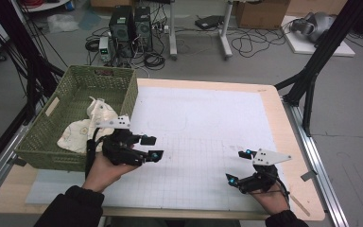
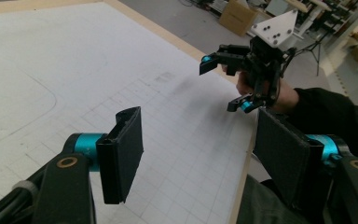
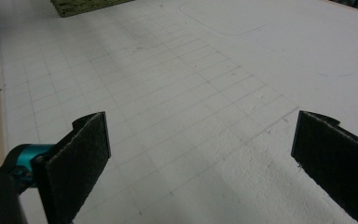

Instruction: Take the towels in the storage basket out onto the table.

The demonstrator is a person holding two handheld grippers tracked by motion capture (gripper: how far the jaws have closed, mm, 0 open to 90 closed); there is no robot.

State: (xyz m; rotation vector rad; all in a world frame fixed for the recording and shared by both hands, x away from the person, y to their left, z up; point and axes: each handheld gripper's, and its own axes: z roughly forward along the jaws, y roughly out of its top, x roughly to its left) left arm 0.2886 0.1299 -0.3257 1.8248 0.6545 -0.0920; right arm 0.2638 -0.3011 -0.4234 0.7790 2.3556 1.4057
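Beside the left fingers point(image 1: 152, 147), cloth point(image 1: 87, 125) lies in basket point(image 1: 52, 142).

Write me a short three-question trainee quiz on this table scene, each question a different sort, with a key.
1. True or false: the cream cloth lies inside the green basket.
2. Multiple choice: the jaws of the left hand-held gripper hold
A. the cloth
B. nothing
C. a cable
3. Fill in the missing word: the right hand-held gripper hovers over the white gridded ____ on the table.

Key:
1. True. The cloth sits in a heap on the basket's floor.
2. B. In the left gripper view the pads stand apart with only the mat between them.
3. Mat. Its jaws are open and hold nothing.
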